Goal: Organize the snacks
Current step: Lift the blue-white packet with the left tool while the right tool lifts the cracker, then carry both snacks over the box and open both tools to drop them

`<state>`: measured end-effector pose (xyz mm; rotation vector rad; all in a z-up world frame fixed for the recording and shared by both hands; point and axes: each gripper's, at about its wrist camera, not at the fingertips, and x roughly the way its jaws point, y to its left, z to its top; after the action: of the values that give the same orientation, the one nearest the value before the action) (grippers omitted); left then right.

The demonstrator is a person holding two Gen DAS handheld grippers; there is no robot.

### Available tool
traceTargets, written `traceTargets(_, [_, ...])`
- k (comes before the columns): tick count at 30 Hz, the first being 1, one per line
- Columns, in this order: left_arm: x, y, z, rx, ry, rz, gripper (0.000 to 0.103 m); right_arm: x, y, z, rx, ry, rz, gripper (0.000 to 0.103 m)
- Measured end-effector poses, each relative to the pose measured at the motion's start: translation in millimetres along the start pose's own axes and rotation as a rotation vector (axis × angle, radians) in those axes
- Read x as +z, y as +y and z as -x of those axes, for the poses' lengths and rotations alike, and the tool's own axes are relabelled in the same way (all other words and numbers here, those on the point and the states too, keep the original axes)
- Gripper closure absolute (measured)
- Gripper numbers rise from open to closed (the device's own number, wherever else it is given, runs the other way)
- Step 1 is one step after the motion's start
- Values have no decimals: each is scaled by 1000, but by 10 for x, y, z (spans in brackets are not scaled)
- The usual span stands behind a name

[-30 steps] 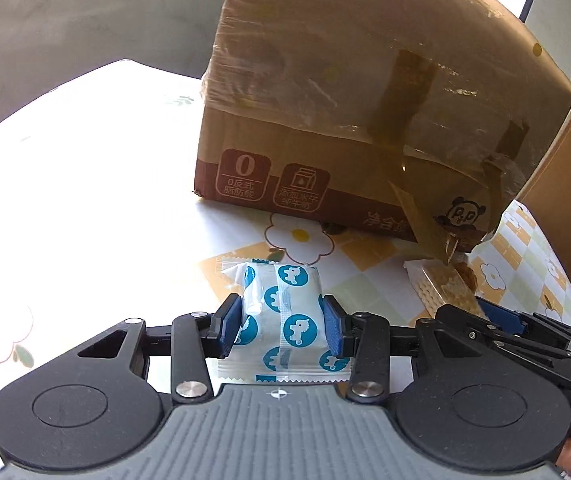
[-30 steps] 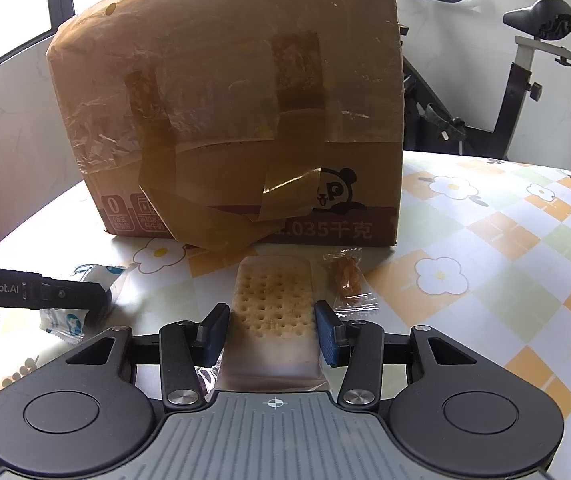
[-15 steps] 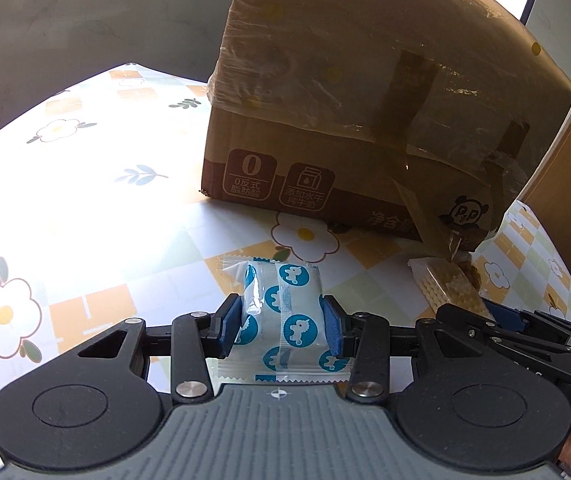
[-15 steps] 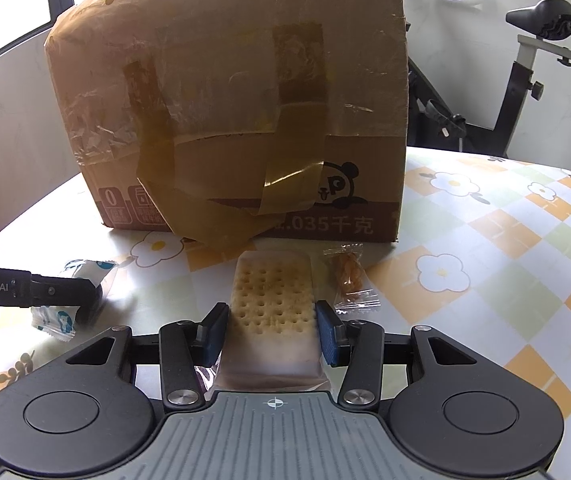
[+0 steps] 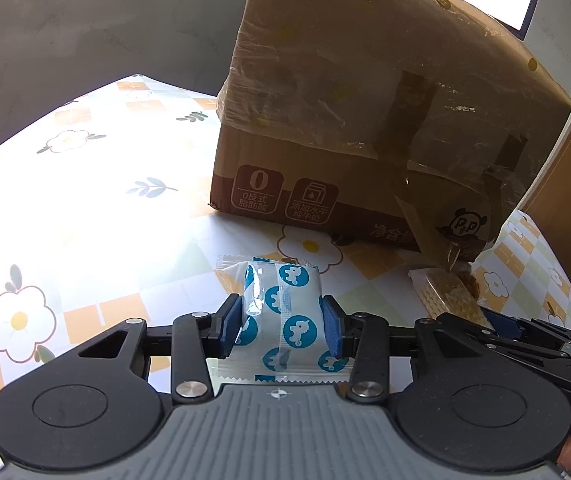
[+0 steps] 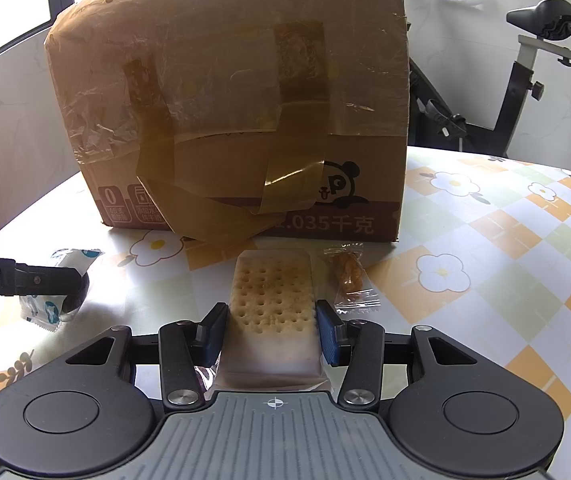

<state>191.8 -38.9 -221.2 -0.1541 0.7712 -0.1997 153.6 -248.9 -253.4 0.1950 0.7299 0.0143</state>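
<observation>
Holding steady on both sides, nothing let go since a second ago. Left gripper [image 5: 281,326] still clamped on the white packet with blue dots [image 5: 285,312], blue pads pressed into both its sides, same spot in front of the cardboard box [image 5: 365,120]. Right gripper [image 6: 271,330] still squeezed on the cracker pack [image 6: 271,300], likewise parked just in front of the box, no shift at all. Only real change in the left view: glare fading off the tablecloth [image 5: 85,208], so flowers and orange checks now readable to the left of the box where a second ago all was washed out white. Small clear candy wrapper [image 6: 351,276] unmoved, lying in front of the box's right corner, just beside the cracker pack. Both held snacks close to the cloth; touching it or lifted, cannot tell.

Underneath, glossy tablecloth with white daisies, orange and pale green squares, sunlit hard on the left of the box. Box itself taped over with clear and brown tape, panda print at its lower corner. Behind the box, bright windows and pale wall; to its right, an exercise bike [image 6: 525,60]; further right, a wooden door edge.
</observation>
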Motion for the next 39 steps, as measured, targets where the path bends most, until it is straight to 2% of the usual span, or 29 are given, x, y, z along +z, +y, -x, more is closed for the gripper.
traceTargets(15, [15,4,8,-5,-5,-7,58,4,0,3,-1,1,2,59])
traceTargets(19, [14,-1,13,-7,-7,-8,58,0,28,-11,2,6,18,55])
traceTargets(23, [16,8,16,-7,-8,-3,58,-1,20,-8,0,1,3,59])
traceTargets(31, [30,7,73,-4,-26,1,58,15,-1,23,10,7,-15,60])
traceTargets(39, [61,-33,172,-24,-57,-5,58,-25,110,266,24,24,58,60])
